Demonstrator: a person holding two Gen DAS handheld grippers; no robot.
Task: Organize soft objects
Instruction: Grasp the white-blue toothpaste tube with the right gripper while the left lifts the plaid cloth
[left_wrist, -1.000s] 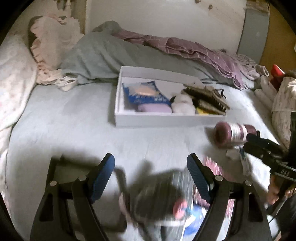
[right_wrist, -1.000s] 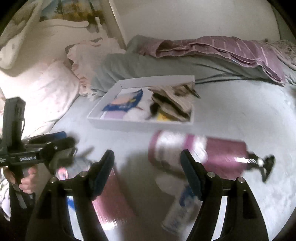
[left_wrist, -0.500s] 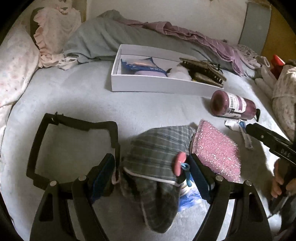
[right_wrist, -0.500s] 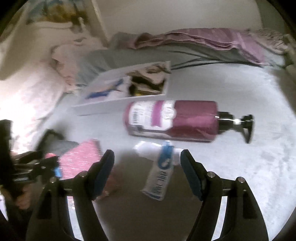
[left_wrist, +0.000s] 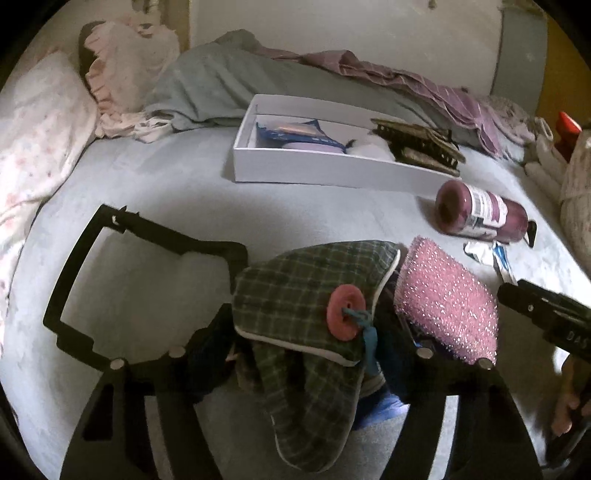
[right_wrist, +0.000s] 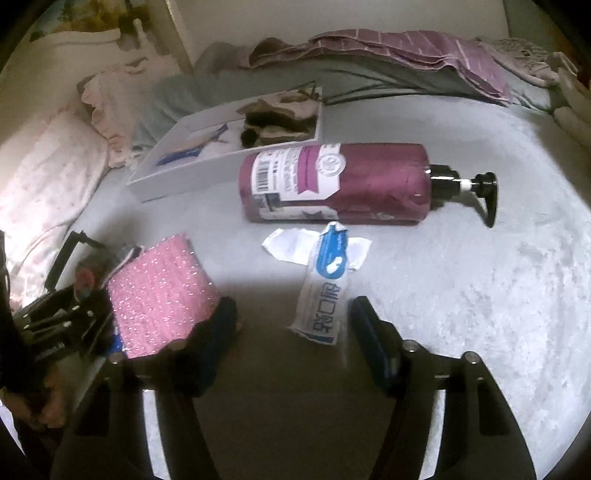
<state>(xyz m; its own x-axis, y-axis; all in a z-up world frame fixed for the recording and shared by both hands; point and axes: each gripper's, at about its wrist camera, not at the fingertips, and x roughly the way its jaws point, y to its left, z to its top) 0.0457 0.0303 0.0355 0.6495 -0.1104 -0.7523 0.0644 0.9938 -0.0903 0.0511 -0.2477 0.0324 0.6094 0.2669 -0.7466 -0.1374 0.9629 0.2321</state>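
Observation:
A green plaid cloth pouch (left_wrist: 295, 295) with a red button lies on the bed between the fingers of my left gripper (left_wrist: 306, 332), which stands open around it; whether the pads touch it is hidden. A pink sparkly sponge cloth (left_wrist: 447, 306) lies just right of it, also in the right wrist view (right_wrist: 162, 291). A white tray (left_wrist: 332, 170) at the back holds soft items. My right gripper (right_wrist: 291, 328) is open and empty over a toothpaste tube (right_wrist: 325, 295).
A purple pump bottle (right_wrist: 340, 184) lies on its side beyond the tube. A black frame (left_wrist: 74, 280) lies at the left. Pillows (left_wrist: 33, 147) and piled blankets (left_wrist: 221, 85) line the back of the bed.
My left gripper has dropped down over the plaid pouch, which now sits between its fingers. My right gripper has swung right and come in closer over the toothpaste tube.

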